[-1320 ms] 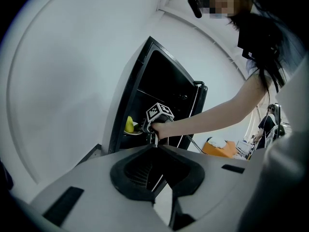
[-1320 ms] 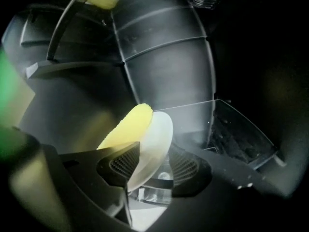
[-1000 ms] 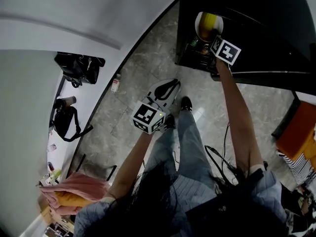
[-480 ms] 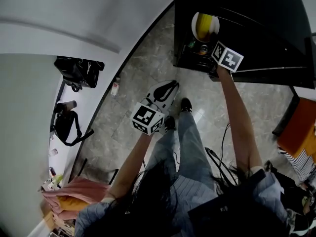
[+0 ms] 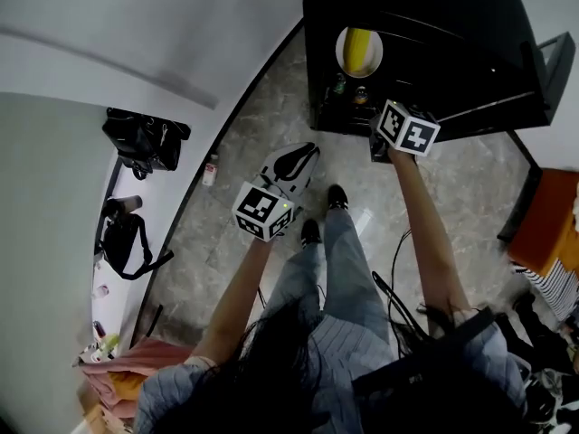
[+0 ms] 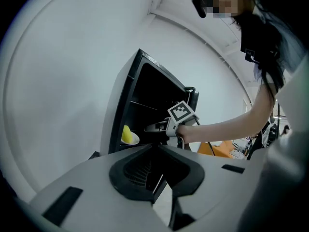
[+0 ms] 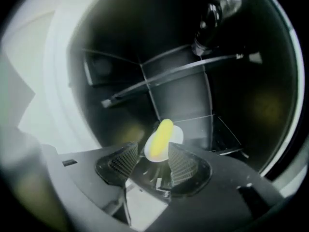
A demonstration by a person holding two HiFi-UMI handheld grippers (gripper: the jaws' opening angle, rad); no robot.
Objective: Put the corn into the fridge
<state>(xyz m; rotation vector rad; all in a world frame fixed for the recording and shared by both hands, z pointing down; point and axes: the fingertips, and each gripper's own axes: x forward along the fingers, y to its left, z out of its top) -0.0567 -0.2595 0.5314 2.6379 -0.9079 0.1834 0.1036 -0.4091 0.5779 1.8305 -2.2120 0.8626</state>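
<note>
Pale grey left gripper (image 6: 157, 151) and right gripper (image 7: 155, 152), black-and-white marker cubes (image 5: 262, 211), blue jeans (image 5: 348, 269), black shoes (image 5: 336, 194).

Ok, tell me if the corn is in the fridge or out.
In. The corn lies on a white plate inside the dark fridge; the open right gripper is outside, apart from it.
</note>
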